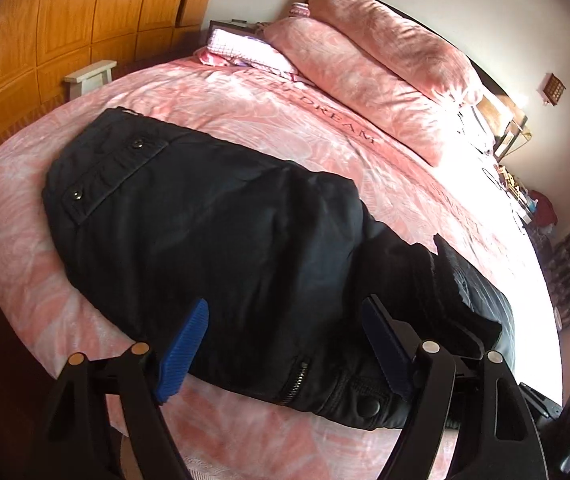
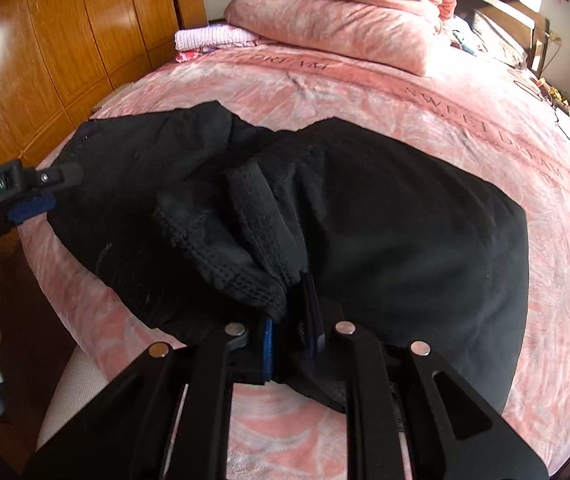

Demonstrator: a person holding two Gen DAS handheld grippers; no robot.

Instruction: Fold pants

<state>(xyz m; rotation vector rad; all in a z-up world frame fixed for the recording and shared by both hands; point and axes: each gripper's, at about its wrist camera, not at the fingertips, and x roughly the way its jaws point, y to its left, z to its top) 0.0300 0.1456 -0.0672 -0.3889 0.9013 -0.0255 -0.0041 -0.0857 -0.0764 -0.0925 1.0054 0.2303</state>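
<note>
Our left gripper [image 1: 281,344] hovers with jaws wide and empty; our right gripper [image 2: 291,328] has jaws narrowly apart around the black fabric pants' [image 2: 385,216] bunched edge at six o'clock on the pink bed [image 2: 465,92], seemingly laying down a fold.

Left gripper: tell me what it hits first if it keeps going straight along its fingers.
Most likely the black pants on the pink bedspread. The left gripper points down with open jaws straddling the dark fabric, nothing between them. How far off the cloth lies is unclear.

Right gripper [image 2: 291,334] pads perhaps cloth-hidden
</note>
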